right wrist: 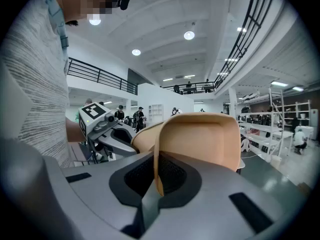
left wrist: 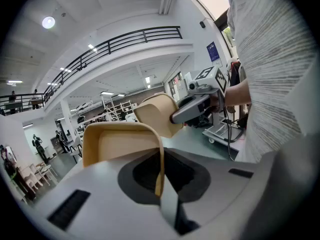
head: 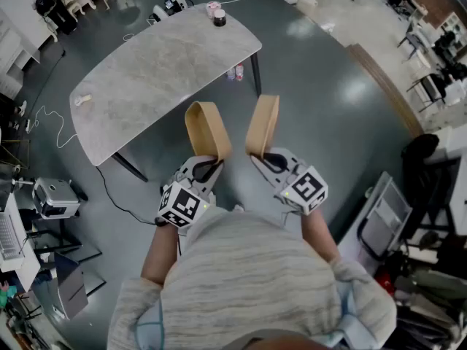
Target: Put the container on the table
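As I hold both forearms close in, my left gripper and right gripper point forward side by side, jaws closed and empty.

The small things at the tabletop's far end are too small to identify, and so is the white item near its left corner.

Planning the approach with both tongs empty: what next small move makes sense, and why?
Probably step toward the table: the left gripper and right gripper hold nothing and hang short of its edge, and the small containers by its leg lie beyond them.
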Demonstrator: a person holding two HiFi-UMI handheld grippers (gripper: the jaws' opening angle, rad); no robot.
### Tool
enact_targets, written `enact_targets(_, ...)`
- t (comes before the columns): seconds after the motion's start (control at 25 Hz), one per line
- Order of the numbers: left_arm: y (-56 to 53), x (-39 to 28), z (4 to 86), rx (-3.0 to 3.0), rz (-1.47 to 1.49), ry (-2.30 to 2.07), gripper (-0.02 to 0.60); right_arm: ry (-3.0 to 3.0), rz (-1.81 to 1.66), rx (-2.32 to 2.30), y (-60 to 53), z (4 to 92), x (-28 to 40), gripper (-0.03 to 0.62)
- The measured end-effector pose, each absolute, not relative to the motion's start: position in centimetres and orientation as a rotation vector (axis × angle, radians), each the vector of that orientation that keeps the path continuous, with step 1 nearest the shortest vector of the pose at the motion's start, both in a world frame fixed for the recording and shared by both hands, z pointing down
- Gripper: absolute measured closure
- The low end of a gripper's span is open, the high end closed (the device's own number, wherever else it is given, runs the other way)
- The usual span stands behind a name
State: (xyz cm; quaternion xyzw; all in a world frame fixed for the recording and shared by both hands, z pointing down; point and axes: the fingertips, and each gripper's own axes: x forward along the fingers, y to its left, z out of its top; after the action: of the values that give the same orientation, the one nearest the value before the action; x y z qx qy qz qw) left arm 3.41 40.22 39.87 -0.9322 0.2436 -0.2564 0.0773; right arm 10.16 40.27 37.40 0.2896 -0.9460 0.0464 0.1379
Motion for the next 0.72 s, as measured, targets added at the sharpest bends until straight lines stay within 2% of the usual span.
enact_targets(0.72, 40.18, 3.84, 39.83, -2.779, -0.768, 0.712, 0.572, -2.722, 0.087, 0.814, 39.68, 37.30, 9.90, 0.588)
